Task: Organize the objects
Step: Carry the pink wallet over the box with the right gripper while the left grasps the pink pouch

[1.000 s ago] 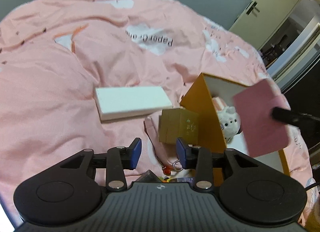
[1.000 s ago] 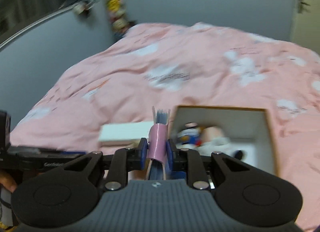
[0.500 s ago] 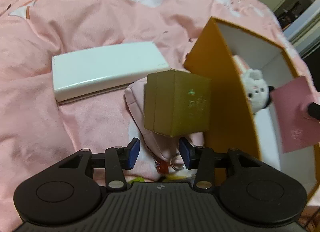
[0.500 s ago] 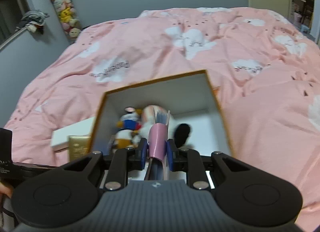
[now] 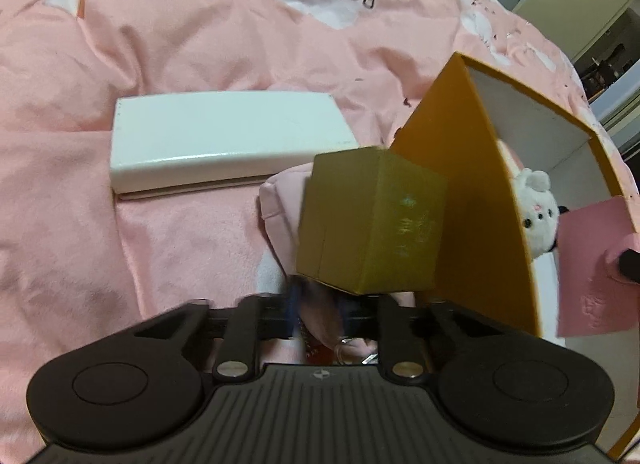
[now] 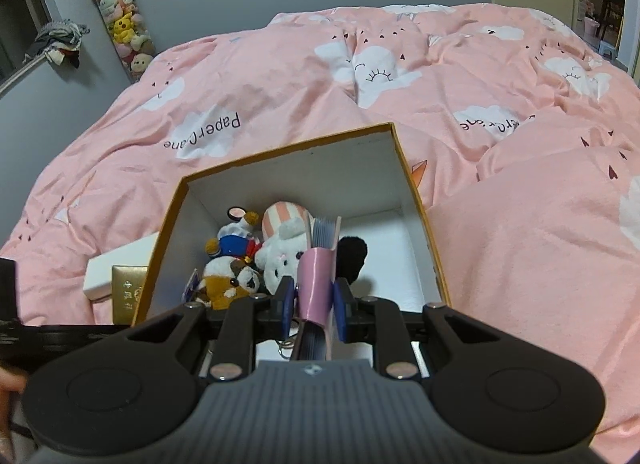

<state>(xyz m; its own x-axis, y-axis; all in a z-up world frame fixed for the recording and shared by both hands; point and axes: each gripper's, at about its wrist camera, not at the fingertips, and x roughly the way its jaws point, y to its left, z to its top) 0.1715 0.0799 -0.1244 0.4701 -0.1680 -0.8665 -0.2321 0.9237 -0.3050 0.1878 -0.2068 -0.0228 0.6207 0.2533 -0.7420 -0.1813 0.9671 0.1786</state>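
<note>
The box [image 6: 416, 200], orange outside and white inside, sits open on the pink duvet [image 6: 520, 224] at the centre of the right wrist view, with plush toys [image 6: 248, 264] piled in its left half and a dark fuzzy thing in the middle. The right gripper [image 6: 314, 302] is clamped on a pink notebook [image 6: 316, 280], held upright on its spine edge above the box's near side; the free white floor lies to the right of the toys.

In the left wrist view the left gripper [image 5: 320, 314] has just been closing, and its jaws now pinch the soft pink pouch [image 5: 280, 200] at lower centre, a keyring showing below. A gold carton [image 5: 372, 220] rests on top of the pouch and leans against the box's outer wall; a white case [image 5: 228, 144] lies flat to the upper left.

For the notebook, I would lower it toward the bare right side, tip it flat, and only then release, so it does not wedge on the toys. For the pouch, a slow pull seems wise: the carton will likely topple as its support slides out.
</note>
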